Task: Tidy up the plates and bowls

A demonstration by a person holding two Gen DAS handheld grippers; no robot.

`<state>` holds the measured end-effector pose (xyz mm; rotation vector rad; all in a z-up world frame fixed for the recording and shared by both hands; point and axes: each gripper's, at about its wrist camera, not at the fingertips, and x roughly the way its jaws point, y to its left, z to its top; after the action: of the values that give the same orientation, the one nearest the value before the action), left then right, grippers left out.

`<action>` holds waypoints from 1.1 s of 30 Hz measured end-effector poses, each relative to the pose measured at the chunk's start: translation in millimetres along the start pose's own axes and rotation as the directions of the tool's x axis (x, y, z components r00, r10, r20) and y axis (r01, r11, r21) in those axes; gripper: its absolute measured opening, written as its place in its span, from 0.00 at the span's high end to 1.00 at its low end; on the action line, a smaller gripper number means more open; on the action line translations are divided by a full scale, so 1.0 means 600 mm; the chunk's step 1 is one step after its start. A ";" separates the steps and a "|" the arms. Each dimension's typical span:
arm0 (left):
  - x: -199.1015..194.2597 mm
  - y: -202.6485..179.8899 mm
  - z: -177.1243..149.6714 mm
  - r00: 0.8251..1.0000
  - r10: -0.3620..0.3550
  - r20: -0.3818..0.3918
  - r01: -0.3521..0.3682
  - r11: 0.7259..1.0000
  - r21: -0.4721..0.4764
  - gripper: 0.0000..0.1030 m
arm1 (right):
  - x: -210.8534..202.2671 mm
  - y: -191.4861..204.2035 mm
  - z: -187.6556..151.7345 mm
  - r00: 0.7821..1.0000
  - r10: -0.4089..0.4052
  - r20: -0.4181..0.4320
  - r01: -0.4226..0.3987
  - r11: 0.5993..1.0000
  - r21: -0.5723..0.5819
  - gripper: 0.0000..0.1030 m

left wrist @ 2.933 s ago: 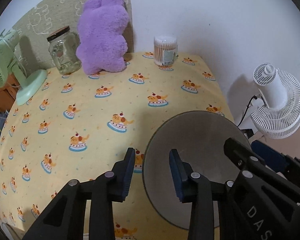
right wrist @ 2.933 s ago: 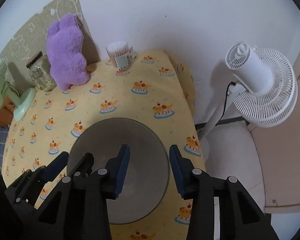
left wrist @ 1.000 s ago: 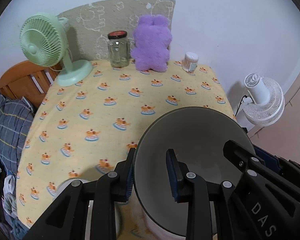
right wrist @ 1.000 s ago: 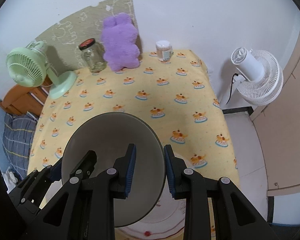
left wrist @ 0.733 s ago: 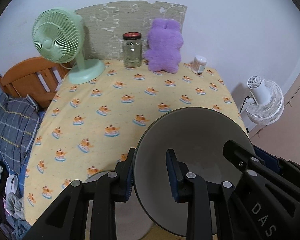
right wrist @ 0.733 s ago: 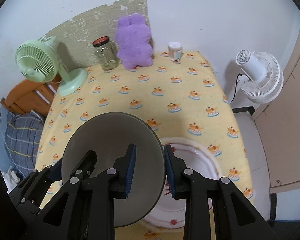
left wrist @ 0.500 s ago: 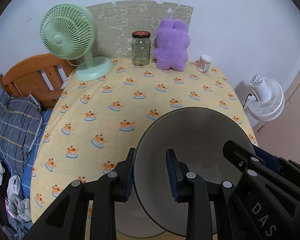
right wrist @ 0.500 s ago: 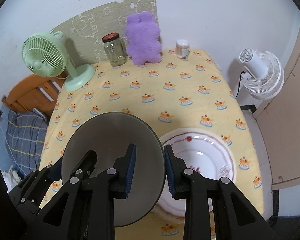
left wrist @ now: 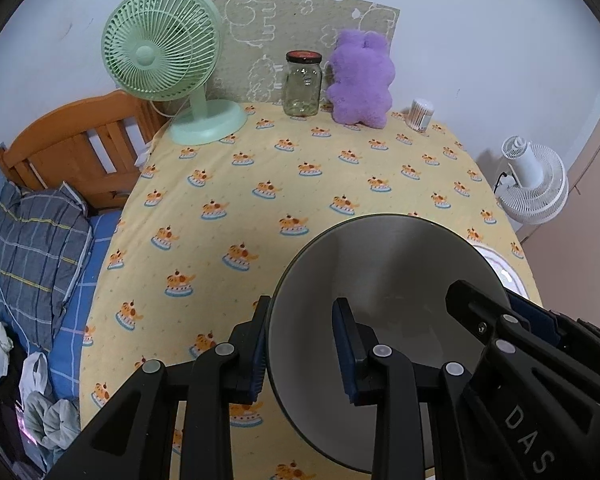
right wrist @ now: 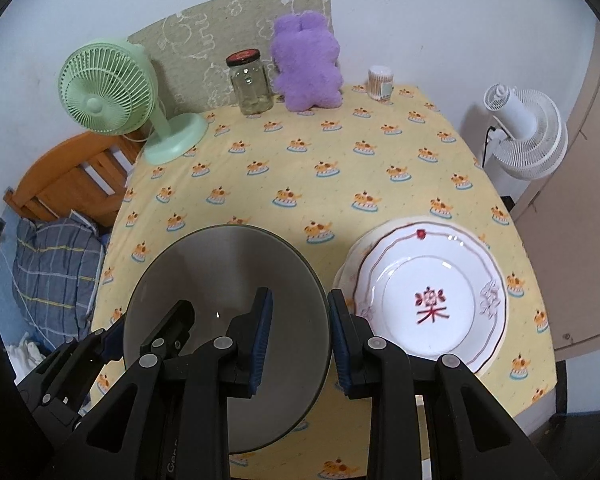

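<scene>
A large grey bowl (left wrist: 384,276) is held up above the yellow tablecloth (left wrist: 300,184) by both grippers. My left gripper (left wrist: 302,344) is shut on its left rim. My right gripper (right wrist: 300,332) is shut on its right rim; the bowl shows in the right wrist view (right wrist: 224,276) too. A white plate with a red character (right wrist: 428,300) lies on the table at the front right, on another plate. Only its edge shows in the left wrist view (left wrist: 500,264), behind the bowl.
At the table's back stand a green desk fan (left wrist: 164,60), a glass jar (left wrist: 303,84), a purple plush toy (left wrist: 360,80) and a cotton-swab tub (left wrist: 420,114). A white floor fan (right wrist: 524,136) stands right of the table. A bed with a wooden headboard (left wrist: 80,148) is on the left.
Both grippers closed on the grey bowl, lifted it and drew it back toward me. The white plates at the front right have come into view.
</scene>
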<state>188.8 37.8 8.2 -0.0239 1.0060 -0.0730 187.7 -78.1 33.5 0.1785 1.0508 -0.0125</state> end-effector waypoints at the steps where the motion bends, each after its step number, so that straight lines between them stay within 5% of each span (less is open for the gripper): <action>1: 0.002 0.004 -0.003 1.000 0.000 -0.005 0.000 1.000 0.001 0.73 | 0.002 0.004 -0.004 1.000 0.000 -0.003 0.000 1.000 0.003 0.69; 33: 0.094 0.020 -0.041 0.992 -0.027 -0.127 0.019 0.998 -0.059 0.73 | 0.099 0.018 -0.028 0.991 -0.081 -0.107 0.070 0.992 -0.105 0.69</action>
<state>198.5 46.0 -53.0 -0.0847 1.1358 -0.0671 204.0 -60.2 -24.4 0.0479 1.1657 -0.0186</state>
